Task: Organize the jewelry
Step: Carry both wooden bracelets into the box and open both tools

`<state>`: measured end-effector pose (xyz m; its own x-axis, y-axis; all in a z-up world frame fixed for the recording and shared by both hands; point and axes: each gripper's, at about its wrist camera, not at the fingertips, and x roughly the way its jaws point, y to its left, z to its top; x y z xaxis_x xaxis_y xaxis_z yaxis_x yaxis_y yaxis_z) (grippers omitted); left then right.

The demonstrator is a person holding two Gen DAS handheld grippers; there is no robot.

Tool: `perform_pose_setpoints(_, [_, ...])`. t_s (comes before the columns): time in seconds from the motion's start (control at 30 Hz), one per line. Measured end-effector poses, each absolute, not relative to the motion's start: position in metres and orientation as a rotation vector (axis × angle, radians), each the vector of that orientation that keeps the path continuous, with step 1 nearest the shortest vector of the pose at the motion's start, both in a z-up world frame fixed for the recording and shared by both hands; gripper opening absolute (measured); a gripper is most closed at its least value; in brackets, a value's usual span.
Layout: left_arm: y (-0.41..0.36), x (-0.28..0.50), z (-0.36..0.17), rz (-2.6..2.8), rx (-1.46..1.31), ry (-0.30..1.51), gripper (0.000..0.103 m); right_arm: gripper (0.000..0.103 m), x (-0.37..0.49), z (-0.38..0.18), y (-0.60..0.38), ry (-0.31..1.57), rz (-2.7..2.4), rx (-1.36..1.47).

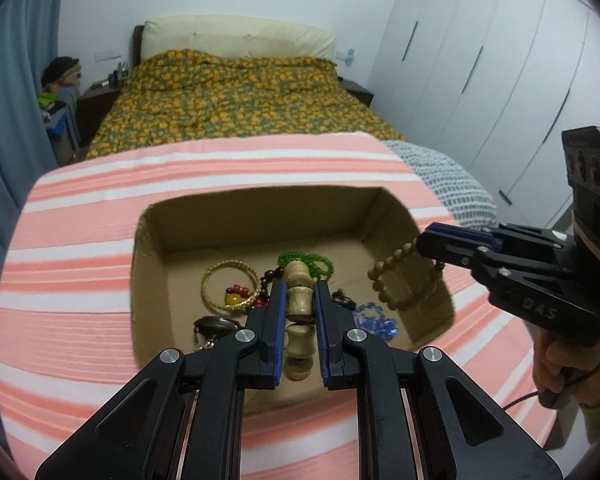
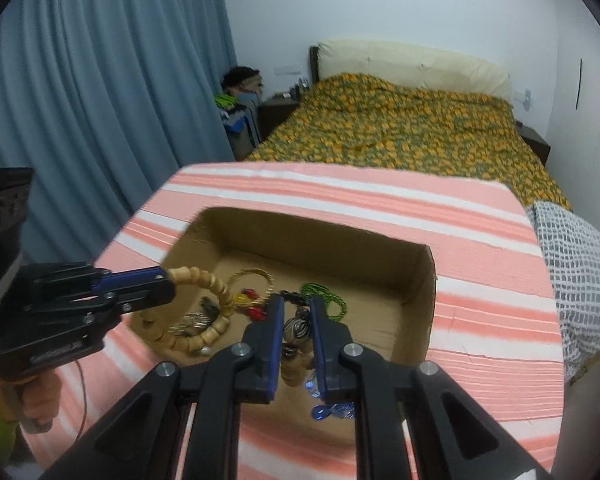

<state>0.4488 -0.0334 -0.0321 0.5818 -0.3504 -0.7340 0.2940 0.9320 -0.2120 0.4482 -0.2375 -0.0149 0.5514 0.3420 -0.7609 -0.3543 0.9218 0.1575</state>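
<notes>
An open cardboard box (image 1: 148,264) sits on a pink-and-white striped cloth (image 1: 80,280). In the left wrist view my left gripper (image 1: 300,286) is shut on a bracelet of big spool-shaped wooden beads (image 1: 300,302) over the box's near side. The right wrist view shows that bracelet's loop (image 2: 216,292) hanging from the left gripper (image 2: 168,280). My right gripper (image 2: 296,302) is shut on a bracelet of small round wooden beads (image 2: 296,368) with a striped bead. In the left wrist view it (image 1: 424,246) dangles that loop (image 1: 380,280) over the box's right wall.
Inside the box lie a gold bangle (image 1: 230,286), a green bead string (image 1: 308,260), red and yellow beads (image 1: 238,296), a blue crystal bracelet (image 1: 376,320) and a dark piece (image 1: 216,326). Behind stand a bed with a floral quilt (image 1: 236,100), blue curtains (image 2: 100,100) and white wardrobes (image 1: 480,60).
</notes>
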Motion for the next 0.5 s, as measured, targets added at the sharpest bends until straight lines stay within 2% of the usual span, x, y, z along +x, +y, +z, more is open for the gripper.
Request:
perform_pose_setpoints(0.1, [-0.036,0.458,-0.044,-0.360,-0.060,0.888,0.013,0.016,0.465,-0.035,-0.241,0.938,0.417,-0.001])
perform_pose_setpoints(0.13, [-0.037,0.459,-0.050,-0.347,-0.049,0.893,0.017,0.016,0.469,-0.041,-0.242,0.947,0.412,-0.007])
perform_pose_setpoints(0.17, [-0.037,0.460,-0.052,-0.340,-0.042,0.893,0.037,0.022,0.470,-0.045,-0.241,0.947,0.401,-0.016])
perform_pose_setpoints(0.2, [-0.037,0.461,-0.054,-0.325,-0.032,0.892,0.053,0.041,0.471,-0.048,-0.242,0.946,0.391,-0.021])
perform_pose_setpoints(0.23, [-0.037,0.458,-0.056,-0.298,-0.021,0.881,0.078,0.053,0.470,-0.050,-0.243,0.943,0.375,-0.022])
perform_pose_setpoints(0.27, [-0.037,0.456,-0.056,-0.283,-0.014,0.864,0.089,0.064,0.466,-0.050,-0.244,0.934,0.362,-0.018])
perform_pose_setpoints(0.4, [-0.032,0.448,-0.053,-0.262,0.001,0.841,0.092,0.065,0.463,-0.044,-0.248,0.913,0.336,-0.028])
perform_pose_setpoints(0.5, [-0.030,0.436,-0.045,-0.234,0.007,0.812,0.097,0.077,0.454,-0.037,-0.251,0.904,0.329,-0.031])
